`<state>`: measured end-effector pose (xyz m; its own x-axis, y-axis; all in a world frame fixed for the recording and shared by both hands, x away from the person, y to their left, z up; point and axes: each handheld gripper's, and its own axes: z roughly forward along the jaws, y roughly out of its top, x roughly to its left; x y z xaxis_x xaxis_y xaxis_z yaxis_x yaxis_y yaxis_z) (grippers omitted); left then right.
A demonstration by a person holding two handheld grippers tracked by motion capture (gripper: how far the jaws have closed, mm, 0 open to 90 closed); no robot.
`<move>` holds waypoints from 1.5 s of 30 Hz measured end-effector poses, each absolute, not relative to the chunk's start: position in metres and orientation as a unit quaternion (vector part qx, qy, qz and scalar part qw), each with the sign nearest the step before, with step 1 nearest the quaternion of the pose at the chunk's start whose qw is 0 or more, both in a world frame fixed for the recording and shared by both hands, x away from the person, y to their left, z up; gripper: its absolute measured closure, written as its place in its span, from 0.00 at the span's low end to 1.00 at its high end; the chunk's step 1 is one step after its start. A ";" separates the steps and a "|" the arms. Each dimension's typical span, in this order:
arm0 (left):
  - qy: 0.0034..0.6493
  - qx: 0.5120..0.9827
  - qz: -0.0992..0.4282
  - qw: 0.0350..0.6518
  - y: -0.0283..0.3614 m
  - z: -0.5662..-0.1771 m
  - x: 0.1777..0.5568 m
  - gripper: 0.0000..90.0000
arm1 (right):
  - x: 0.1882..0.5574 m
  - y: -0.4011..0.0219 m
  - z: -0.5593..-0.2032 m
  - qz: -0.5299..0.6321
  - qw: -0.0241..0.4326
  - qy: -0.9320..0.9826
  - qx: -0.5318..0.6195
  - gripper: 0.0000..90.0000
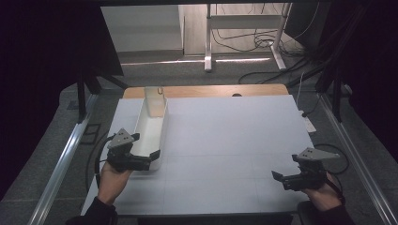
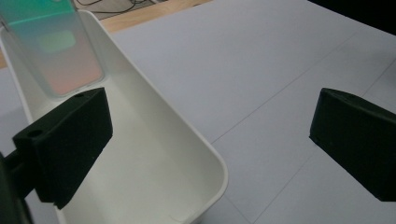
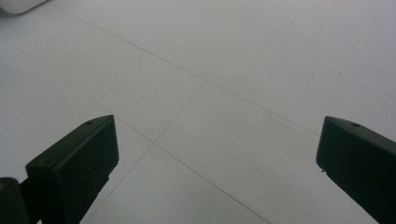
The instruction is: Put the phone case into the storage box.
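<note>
A long white tray (image 1: 151, 125) lies lengthwise along the left side of the white table (image 1: 225, 140). A clear plastic piece (image 1: 155, 101) stands upright in its far end and looks tinted green and pink (image 2: 56, 51) in the left gripper view. My left gripper (image 1: 145, 146) hovers at the tray's near end, open wide. One jaw is over the tray's inside and the other over the table, with the tray's near right wall (image 2: 187, 140) between them (image 2: 208, 112). My right gripper (image 1: 286, 167) is open near the front right of the table, with nothing between its jaws (image 3: 217, 133).
A corner of the tray (image 3: 18, 4) shows far off in the right gripper view. A wooden strip (image 1: 211, 90) edges the table's far side. A power strip (image 1: 308, 124) lies off the right edge. Cables and a metal stand (image 1: 209, 42) are on the floor beyond.
</note>
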<state>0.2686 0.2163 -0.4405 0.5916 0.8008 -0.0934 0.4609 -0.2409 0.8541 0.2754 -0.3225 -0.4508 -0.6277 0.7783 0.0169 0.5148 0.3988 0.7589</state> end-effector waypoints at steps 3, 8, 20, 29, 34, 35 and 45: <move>0.415 0.763 0.187 0.458 0.220 -0.441 0.265 0.00 | 0.275 -0.322 -0.451 0.380 0.173 0.818 0.396 0.00; 0.420 0.761 0.189 0.457 0.224 -0.442 0.258 0.00 | 0.275 -0.322 -0.451 0.378 0.175 0.818 0.395 0.00; 0.430 0.759 0.194 0.448 0.231 -0.447 0.244 0.00 | 0.275 -0.322 -0.451 0.378 0.176 0.818 0.396 0.00; 0.439 0.755 0.196 0.445 0.238 -0.450 0.233 0.00 | 0.275 -0.322 -0.451 0.377 0.175 0.819 0.396 0.00; 0.447 0.751 0.195 0.445 0.244 -0.452 0.226 0.00 | 0.275 -0.322 -0.451 0.377 0.175 0.818 0.396 0.00; 0.448 0.750 0.195 0.445 0.244 -0.453 0.225 0.00 | 0.276 -0.322 -0.451 0.377 0.175 0.818 0.396 0.00; 0.458 0.747 0.195 0.441 0.250 -0.456 0.217 0.00 | 0.276 -0.322 -0.451 0.378 0.174 0.818 0.397 0.00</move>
<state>0.2170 0.2499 -0.4565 0.5045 0.8560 -0.1131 0.5123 -0.1913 0.8372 0.2756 -0.3221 -0.4510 -0.6242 0.7811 0.0151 0.5183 0.3996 0.7561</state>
